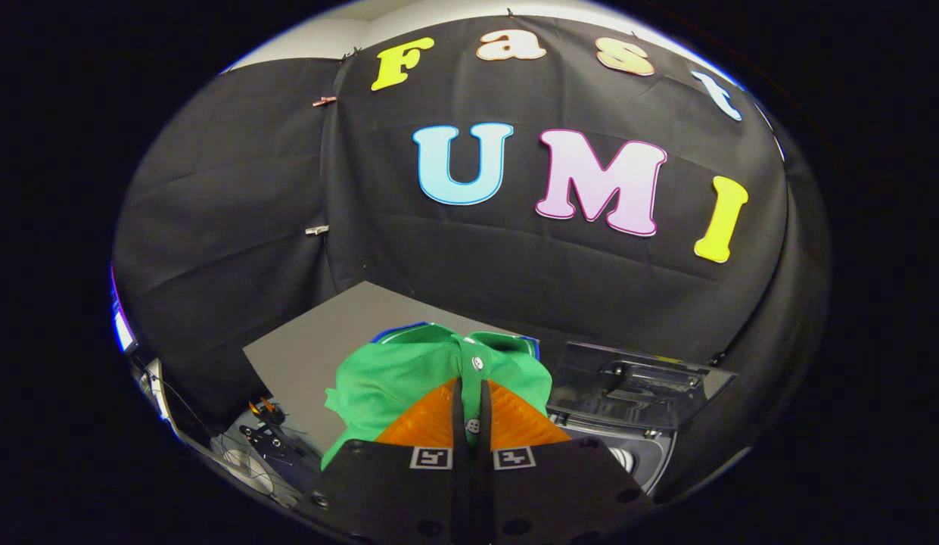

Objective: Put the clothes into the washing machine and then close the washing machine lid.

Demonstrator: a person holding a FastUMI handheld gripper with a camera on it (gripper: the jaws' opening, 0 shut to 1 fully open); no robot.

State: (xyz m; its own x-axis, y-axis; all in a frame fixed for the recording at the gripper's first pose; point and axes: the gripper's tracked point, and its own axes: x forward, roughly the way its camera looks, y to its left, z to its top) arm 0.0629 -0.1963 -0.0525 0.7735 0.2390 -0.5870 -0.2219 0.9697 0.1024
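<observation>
The gripper has its 2 fingers drawn almost together, clenched on a fold of the green cloth shirt, with only a thin strip of the fabric showing between them. The ribbed inner faces of the fingers press the buttoned placket, where 2 small white buttons sit. The soft, creased shirt hangs bunched ahead of the fingers, lifted above the flat grey worktop. A blue rim peeks out just behind the shirt. To the right and lower down stands the dark washing machine, its glossy black lid raised open, well apart from the shirt. Far behind hangs the black cloth wall.
</observation>
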